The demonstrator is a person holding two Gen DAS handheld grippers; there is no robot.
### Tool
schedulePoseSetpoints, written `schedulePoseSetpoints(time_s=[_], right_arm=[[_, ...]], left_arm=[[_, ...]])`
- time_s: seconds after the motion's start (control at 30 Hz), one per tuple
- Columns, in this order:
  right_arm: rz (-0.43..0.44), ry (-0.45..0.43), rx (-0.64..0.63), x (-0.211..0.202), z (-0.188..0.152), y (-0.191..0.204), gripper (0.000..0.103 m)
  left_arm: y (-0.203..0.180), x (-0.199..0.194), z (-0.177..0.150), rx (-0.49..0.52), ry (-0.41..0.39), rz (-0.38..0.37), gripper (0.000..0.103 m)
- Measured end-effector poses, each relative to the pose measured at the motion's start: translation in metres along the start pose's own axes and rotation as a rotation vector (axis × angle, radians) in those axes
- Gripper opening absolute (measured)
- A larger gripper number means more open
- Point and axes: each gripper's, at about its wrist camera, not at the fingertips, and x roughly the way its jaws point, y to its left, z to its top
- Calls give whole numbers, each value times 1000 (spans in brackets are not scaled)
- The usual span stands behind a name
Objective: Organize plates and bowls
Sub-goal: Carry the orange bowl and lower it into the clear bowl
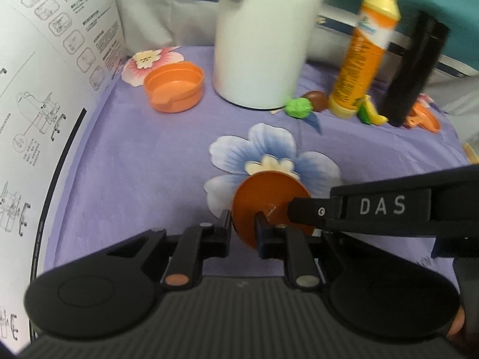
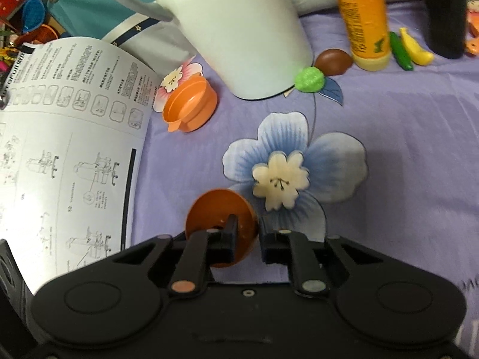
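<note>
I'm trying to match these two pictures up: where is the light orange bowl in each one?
Left wrist view: the light orange bowl sits upper left, left of the white jug.
Right wrist view: the bowl is left of centre, below and left of the jug, by the paper manual.
Shared landmark: the blue printed flower.

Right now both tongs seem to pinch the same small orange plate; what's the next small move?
Probably release the right tongs: the small orange plate is already clamped by the left tongs, which can then carry it alone toward the orange bowl by the white jug.
</note>
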Motion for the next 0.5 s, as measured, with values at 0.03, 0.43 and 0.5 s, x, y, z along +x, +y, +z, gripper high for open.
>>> schedulePoseSetpoints(time_s=[0.03, 0.43, 0.5], right_arm=[[2, -4, 3, -7, -4, -2, 15], [20, -56, 41, -85, -47, -35, 15], [19, -70, 46, -98, -55, -41, 15]], left_arm=[[-4, -5, -3, 8, -3, -2, 16], [-55, -65, -35, 50, -34, -71, 16], [-64, -73, -40, 58, -36, -82, 16]])
